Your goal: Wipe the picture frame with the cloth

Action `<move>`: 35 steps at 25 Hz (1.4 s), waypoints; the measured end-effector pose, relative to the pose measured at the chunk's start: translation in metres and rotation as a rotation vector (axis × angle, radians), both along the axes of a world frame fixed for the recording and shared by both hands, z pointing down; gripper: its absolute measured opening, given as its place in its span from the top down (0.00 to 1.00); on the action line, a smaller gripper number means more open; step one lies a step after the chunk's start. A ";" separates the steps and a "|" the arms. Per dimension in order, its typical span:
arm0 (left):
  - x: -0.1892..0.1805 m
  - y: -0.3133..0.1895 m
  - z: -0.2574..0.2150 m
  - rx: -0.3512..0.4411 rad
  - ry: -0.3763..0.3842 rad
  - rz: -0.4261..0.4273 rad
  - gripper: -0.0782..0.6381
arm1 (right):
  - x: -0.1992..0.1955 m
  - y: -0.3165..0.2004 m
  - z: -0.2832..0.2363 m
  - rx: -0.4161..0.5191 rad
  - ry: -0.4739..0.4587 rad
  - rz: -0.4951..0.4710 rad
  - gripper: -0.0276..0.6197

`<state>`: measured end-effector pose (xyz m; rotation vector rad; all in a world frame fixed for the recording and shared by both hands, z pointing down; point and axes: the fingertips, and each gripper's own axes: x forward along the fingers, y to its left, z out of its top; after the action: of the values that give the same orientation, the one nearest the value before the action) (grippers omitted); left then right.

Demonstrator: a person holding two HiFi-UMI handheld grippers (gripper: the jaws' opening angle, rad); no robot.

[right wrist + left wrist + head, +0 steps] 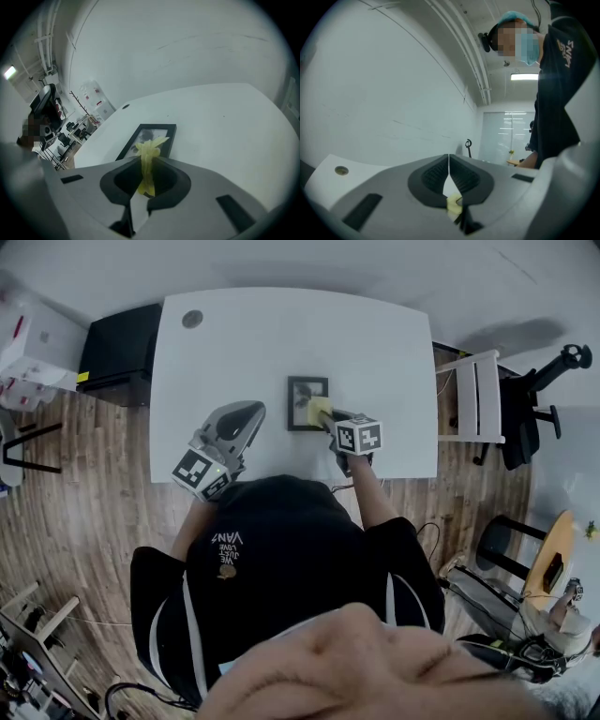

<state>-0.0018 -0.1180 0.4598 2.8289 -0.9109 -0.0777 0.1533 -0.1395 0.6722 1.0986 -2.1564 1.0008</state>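
**A:** Where are we on this one? The picture frame point(302, 395) lies flat in the middle of the white surface point(244, 343), near the front edge

**B:** And the right tongs point(146, 162) are clamped on the yellow cloth point(149, 149), bunched into a narrow strip between the jaws. Its free end sticks out over the frame's near right part

**A:** Is it touching the glass?

**B:** Can't tell from here. From the head view the cloth sits on the frame's right side, so I'd call this the wiping stage itself: cloth in hand, brought to the frame

**A:** And the left tongs point(449, 171)?

**B:** Jaws together with nothing gripped, tilted up off the surface to the left of the frame. They're not steadying it

**A:** So what's left to do?

**B:** My read is most of it. The left half of the glass and the dark border show bare, with the cloth nowhere near them. There's no smear or dust visible to mark which parts are cleaned, so passes across the whole face look like what remains
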 end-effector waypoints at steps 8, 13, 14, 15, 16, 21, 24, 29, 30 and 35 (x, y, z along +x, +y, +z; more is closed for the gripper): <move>0.006 -0.003 -0.001 0.003 -0.004 0.013 0.87 | 0.030 0.000 -0.003 0.008 0.035 0.048 0.89; 0.011 -0.003 -0.002 0.008 -0.005 0.022 0.87 | 0.044 0.000 -0.004 0.012 0.056 0.068 0.89; 0.012 -0.003 -0.002 0.008 -0.005 0.023 0.87 | 0.045 0.001 -0.004 0.012 0.053 0.071 0.89; 0.013 -0.002 -0.002 0.008 -0.005 0.024 0.87 | 0.045 0.001 -0.005 0.013 0.043 0.075 0.89; 0.013 -0.001 -0.001 0.007 -0.005 0.025 0.87 | 0.044 0.002 -0.007 0.015 0.027 0.079 0.89; 0.010 0.000 -0.002 0.007 -0.006 0.017 0.87 | 0.019 0.004 -0.027 0.046 -0.054 0.052 0.89; 0.009 0.002 -0.002 0.008 -0.007 0.013 0.87 | -0.003 0.004 -0.034 0.051 -0.118 0.033 0.89; 0.003 0.007 0.000 0.002 -0.007 -0.001 0.87 | -0.040 0.009 -0.034 0.020 -0.199 -0.011 0.89; 0.001 0.007 0.000 0.001 -0.006 -0.005 0.87 | -0.046 0.009 -0.032 0.016 -0.197 -0.024 0.89; -0.004 0.008 0.001 -0.001 -0.004 -0.021 0.87 | -0.064 0.014 -0.022 -0.010 -0.191 -0.067 0.89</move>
<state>-0.0054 -0.1098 0.4603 2.8204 -0.9408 -0.0749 0.0889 -0.1252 0.6504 0.9530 -2.3192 1.1249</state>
